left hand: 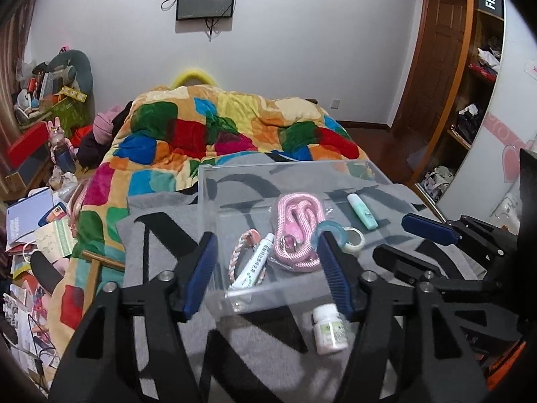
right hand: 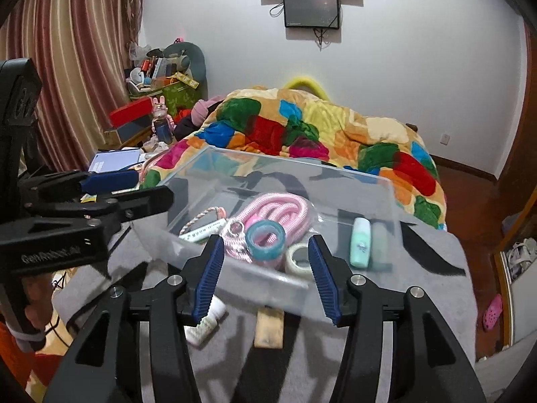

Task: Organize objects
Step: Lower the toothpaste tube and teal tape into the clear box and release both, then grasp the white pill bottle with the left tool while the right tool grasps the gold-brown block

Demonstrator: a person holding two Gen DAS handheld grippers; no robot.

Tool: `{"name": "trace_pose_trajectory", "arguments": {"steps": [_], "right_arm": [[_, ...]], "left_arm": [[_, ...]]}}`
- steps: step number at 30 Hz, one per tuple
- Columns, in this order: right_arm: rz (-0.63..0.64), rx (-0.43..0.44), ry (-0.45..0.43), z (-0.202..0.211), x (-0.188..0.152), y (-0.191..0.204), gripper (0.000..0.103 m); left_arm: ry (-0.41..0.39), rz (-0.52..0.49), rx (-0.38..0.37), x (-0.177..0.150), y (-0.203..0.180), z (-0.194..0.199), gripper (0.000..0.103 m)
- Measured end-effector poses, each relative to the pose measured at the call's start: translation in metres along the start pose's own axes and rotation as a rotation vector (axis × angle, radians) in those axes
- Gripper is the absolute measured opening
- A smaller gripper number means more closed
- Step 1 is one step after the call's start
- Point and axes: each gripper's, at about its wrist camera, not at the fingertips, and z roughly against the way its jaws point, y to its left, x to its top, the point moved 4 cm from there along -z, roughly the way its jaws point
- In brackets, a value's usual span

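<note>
Your left gripper (left hand: 268, 272) has its jaws spread apart with nothing between them, hovering just in front of the clear plastic box (left hand: 208, 208) that sits on the grey blanket (left hand: 157, 221) covering the near end of the bed. Your right gripper (right hand: 265, 275) is likewise spread wide and empty, hanging over the box's near wall from the other side.

Inside the box you have a pink cord (left hand: 298, 215) coiled in a clear bag, a white tube (left hand: 253, 262) lying across a pink-and-white braided loop (left hand: 240, 248), a blue tape ring (right hand: 265, 238) resting on the cord, a clear tape roll (right hand: 298, 257) just beside it, and a mint-green highlighter (right hand: 359, 242) lying well apart toward the box's right side.

Outside the box, a small white pill bottle (left hand: 329, 329) lies on the blanket right in front of the near wall, close to your left gripper's right finger. In the right wrist view, a tan wooden block (right hand: 268, 329) also rests on the blanket, just in front of the box.

Beyond the box lies a bright patchwork quilt (left hand: 214, 124).
</note>
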Motion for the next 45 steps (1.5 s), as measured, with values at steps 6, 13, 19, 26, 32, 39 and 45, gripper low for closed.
{"name": "trace_pose_trajectory", "arguments": {"steps": [6,13,19,26,32,39,45], "right_arm": [[-0.012,-0.008,0.025,0.008,-0.024,-0.007,0.049],[-0.01,-0.003,0.109,-0.007,-0.055,-0.008,0.049],[-0.017,0.014,0.177,-0.031,-0.071,-0.008,0.043],[-0.036,0.037,0.199,-0.04,-0.078,-0.009,0.022],[-0.054,0.041,0.179,-0.032,-0.083,-0.012,0.022],[-0.075,0.044,0.135,-0.009,-0.082,-0.015,0.022],[-0.081,0.052,0.065,0.013,-0.066,-0.015,0.022]], "left_arm": [[-0.006,-0.028,0.018,-0.018,-0.007,0.011,0.074],[0.075,-0.027,-0.009,-0.049,-0.016,-0.004,0.075],[0.138,-0.026,-0.039,-0.072,-0.028,-0.02,0.075],[0.186,-0.037,-0.069,-0.087,-0.043,-0.035,0.064],[0.21,-0.04,-0.072,-0.091,-0.05,-0.051,0.042],[0.19,-0.031,-0.082,-0.093,-0.047,-0.043,0.029],[0.136,-0.018,-0.091,-0.082,-0.042,-0.02,0.029]]}}
